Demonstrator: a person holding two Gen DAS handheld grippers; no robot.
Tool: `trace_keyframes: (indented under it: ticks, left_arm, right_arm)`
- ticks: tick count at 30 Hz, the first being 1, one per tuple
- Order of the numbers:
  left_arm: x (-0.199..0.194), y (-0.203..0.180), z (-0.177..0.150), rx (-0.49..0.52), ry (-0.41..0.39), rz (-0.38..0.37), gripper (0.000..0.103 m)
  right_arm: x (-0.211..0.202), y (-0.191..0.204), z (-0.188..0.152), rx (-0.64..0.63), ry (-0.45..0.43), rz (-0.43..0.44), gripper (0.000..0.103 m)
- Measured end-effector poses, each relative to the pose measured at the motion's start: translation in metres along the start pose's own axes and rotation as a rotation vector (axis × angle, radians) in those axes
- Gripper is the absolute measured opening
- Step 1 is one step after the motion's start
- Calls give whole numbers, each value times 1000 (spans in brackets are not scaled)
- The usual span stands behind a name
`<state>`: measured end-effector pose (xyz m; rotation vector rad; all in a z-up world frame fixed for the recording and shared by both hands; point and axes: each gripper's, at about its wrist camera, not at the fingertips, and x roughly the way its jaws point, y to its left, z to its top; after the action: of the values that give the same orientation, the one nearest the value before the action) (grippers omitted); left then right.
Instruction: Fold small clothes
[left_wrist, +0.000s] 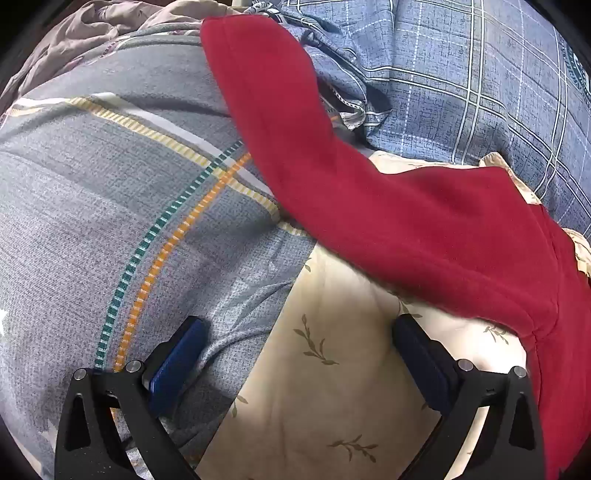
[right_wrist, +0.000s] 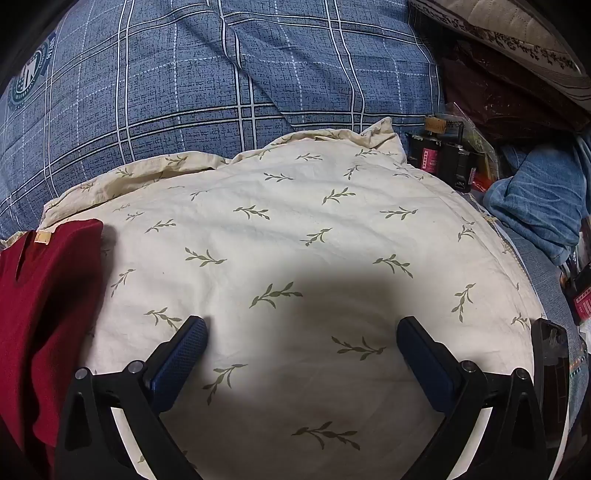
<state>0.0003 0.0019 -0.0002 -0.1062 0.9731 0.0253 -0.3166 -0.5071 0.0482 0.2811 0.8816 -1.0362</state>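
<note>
Both tools, left tool (left_wrist: 301, 325) and right tool (right_wrist: 301, 325), are hovering spread and empty over the leaf-print pillow (right_wrist: 295, 229), leaving the red sweater (left_wrist: 369, 221) ahead lying unfolded.

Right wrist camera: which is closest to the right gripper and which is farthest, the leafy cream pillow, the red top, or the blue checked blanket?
From the right gripper:
1. Leafy cream pillow, right under the open fingers.
2. Red top, off to the left, lying on the pillow's edge.
3. Blue checked blanket, behind the pillow at the top.
</note>
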Motion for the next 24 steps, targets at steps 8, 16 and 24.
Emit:
trace_keyframes:
  ticks: [8, 16, 24]
  left_arm:
    - [0, -1, 1, 8, -3, 12, 103]
    - [0, 0, 0, 7, -1, 14, 103]
    - [1, -2, 0, 9, -4, 15, 103]
  right_arm:
    - [0, 0, 0, 0, 0, 0, 103]
    - [0, 0, 0, 0, 0, 0, 103]
    - [0, 0, 0, 0, 0, 0, 103]
